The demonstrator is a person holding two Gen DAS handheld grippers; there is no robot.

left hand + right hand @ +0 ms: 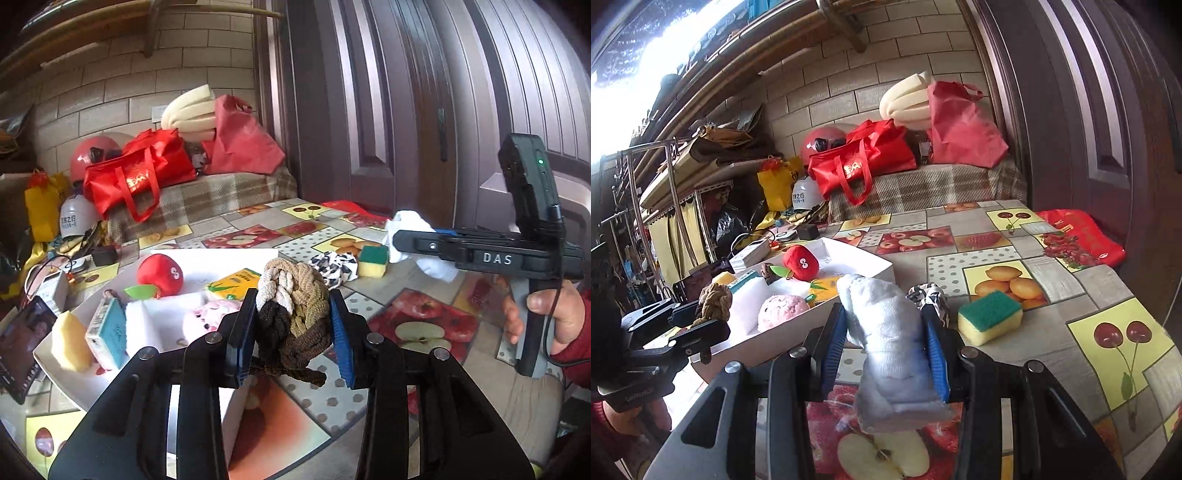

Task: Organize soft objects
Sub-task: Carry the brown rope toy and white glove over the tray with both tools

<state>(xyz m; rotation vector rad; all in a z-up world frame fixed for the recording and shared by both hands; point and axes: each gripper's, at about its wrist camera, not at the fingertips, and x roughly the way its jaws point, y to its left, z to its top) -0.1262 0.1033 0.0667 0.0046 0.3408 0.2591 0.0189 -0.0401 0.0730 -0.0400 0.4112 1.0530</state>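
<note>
My left gripper [294, 314] is shut on a braided rope knot [291, 284] in beige and brown, held above the near edge of the white tray [229, 256]. In the right wrist view that knot [714, 301] shows at the left, beside the tray [866, 258]. My right gripper [884, 314] is shut on a rolled white towel [890, 332], lifted over the fruit-print table. The tray holds a red apple plush [159, 274], a pink plush [205, 317], a yellow sponge [70, 341] and a tissue pack [107, 332].
A green-and-yellow sponge [990, 317] and a black-and-white cloth [931, 295] lie on the table right of the tray. A phone [18, 339] stands at the left. Red bags [864, 158] sit on a plaid-covered bench behind. A dark door [406, 110] bounds the right.
</note>
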